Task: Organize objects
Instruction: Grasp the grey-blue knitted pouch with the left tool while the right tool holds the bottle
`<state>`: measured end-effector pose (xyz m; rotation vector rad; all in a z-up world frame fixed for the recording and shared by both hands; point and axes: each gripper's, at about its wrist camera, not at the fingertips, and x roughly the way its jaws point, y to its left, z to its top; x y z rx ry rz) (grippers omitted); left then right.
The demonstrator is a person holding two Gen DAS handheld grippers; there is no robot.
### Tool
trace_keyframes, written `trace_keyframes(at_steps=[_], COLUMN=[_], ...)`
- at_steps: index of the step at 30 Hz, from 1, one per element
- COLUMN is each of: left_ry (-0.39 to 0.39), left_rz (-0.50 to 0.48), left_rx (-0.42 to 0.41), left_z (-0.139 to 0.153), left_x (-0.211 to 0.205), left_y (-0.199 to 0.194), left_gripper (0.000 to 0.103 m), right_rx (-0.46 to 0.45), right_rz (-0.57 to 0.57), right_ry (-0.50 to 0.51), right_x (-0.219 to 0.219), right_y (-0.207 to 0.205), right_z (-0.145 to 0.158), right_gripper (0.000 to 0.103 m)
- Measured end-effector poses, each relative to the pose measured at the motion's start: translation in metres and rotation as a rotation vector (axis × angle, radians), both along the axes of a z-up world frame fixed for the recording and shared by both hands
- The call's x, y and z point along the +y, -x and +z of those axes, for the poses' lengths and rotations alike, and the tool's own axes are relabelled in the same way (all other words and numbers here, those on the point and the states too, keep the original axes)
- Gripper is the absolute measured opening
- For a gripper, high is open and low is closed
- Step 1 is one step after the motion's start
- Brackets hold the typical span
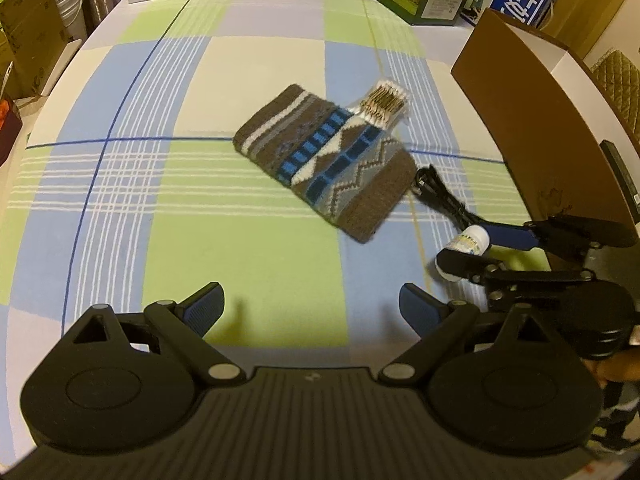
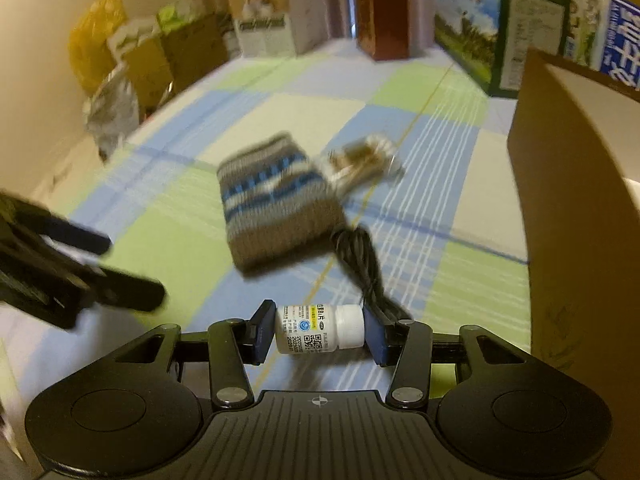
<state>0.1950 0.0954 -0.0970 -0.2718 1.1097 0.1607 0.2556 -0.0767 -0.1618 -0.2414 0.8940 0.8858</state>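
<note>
Nearest the right wrist camera, the small white bottle (image 2: 320, 329) is seen lying on its side between the fingers of the right gripper (image 2: 318, 330), its long axis running straight across from one pad to the other, base toward the left pad and white cap toward the right pad. Both pads appear to meet its ends, so the bottle is judged to be pinched endwise, low over the checked tablecloth (image 2: 172, 240). Taking the bottle as the landmark and reading from left to right: well to its left the left gripper (image 2: 132, 268) is seen with jaws spread wide and nothing between them; beyond the bottle and slightly left lies the knitted pouch (image 2: 276, 208), flat on the cloth, with a clear packet of cotton swabs (image 2: 364, 156) at its far right corner; just behind the bottle's cap end a coiled black cable (image 2: 360, 256) is found, close to the right pad; farther right stands the brown cardboard box (image 2: 576, 200), its wall upright. From the left wrist view the bottle (image 1: 468, 242) is confirmed near the box wall (image 1: 532, 120). Since the right hand is far the nearer to the box, a carry rightward over that wall is judged the likely next move, with the endwise pinch prone to slipping.
</note>
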Motion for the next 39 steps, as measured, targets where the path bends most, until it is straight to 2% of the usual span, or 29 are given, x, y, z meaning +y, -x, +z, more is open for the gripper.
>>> trace_keyframes(at_steps=[7,17,24,28,34,37,39], left_ry=[0.032,0.047,-0.009,-0.022,-0.047,-0.011,0.006], left_rz=[0.01,0.08,0.079,0.077,0.089,0.145,0.162], left_rx=[-0.032,-0.076,-0.039,-0.015,0.025,0.045,0.026], left_z=[0.001,-0.005,-0.026,-0.033,-0.038,-0.041,-0.036], left_x=[-0.001,0.001,-0.003,0.003,0.031,0.052,0.057], left_y=[-0.033,-0.1,-0.131,-0.125,-0.086,-0.064,-0.059], left_gripper=[0.092,0.092,0.092,0.092,0.088,0.085,0.086], right_rx=[-0.017,-0.065,-0.045,-0.022,0.016,0.024,0.025], right_rz=[-0.105,-0.148,-0.16,-0.157,-0.149,-0.155,-0.158], right_ry=[-0.014,-0.048,-0.053,-0.053,-0.054,-0.05,-0.048], right_x=[-0.001,0.002,0.005,0.004,0.006,0.005,0.005], right_y=[-0.03,-0.063,-0.072,-0.071,-0.067,-0.067,-0.068], right_z=[0.017,0.035,0.032,0.027,0.018,0.015,0.015], right_gripper=[0.044,0.044,0.044,0.044,0.044,0.044,0.044])
